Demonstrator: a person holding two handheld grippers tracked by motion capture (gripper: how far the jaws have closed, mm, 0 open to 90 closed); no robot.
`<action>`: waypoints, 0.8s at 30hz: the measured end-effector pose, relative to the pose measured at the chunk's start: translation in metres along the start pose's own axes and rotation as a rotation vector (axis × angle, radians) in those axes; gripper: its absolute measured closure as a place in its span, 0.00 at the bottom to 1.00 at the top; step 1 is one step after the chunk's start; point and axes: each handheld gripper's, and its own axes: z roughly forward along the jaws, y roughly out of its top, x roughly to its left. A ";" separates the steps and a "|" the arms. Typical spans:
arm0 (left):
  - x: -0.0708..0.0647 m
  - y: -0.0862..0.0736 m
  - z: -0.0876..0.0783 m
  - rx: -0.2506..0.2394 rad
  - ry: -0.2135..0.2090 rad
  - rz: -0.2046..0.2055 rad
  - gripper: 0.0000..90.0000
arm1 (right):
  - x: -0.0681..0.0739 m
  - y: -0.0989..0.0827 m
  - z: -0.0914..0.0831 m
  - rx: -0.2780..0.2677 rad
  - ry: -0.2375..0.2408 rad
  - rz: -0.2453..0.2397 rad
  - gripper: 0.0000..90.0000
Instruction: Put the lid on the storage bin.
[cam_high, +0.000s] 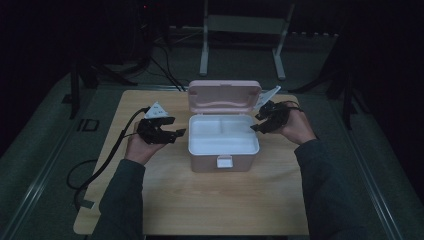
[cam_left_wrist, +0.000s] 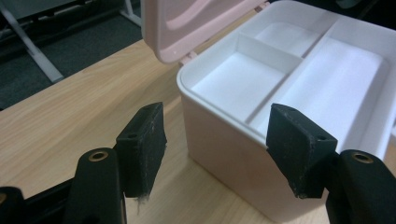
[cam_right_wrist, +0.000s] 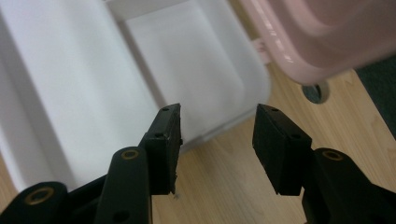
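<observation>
Pink box (cam_high: 223, 150), lid (cam_high: 224, 95) up, white tray (cam_high: 223, 134)

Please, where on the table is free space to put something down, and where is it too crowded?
The widest bare patch is the near part of the table, between the box and the table's near edge, with a forearm on each side. The far left corner is also bare. It is crowded beside the box, where the left gripper and right gripper flank it.

My wooden table (cam_high: 210, 200) sits on grey floor, a white metal stand (cam_high: 242, 30) beyond its far edge.
</observation>
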 end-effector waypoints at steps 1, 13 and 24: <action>0.002 0.002 0.001 -0.001 -0.001 -0.002 0.42 | -0.002 0.000 -0.001 -0.003 -0.009 0.015 0.57; 0.028 0.024 0.010 -0.004 0.046 -0.067 0.46 | -0.031 -0.014 -0.008 -0.098 -0.100 0.265 0.57; 0.045 0.046 0.016 -0.024 0.087 -0.106 0.47 | -0.054 -0.012 -0.005 -0.182 -0.162 0.422 0.58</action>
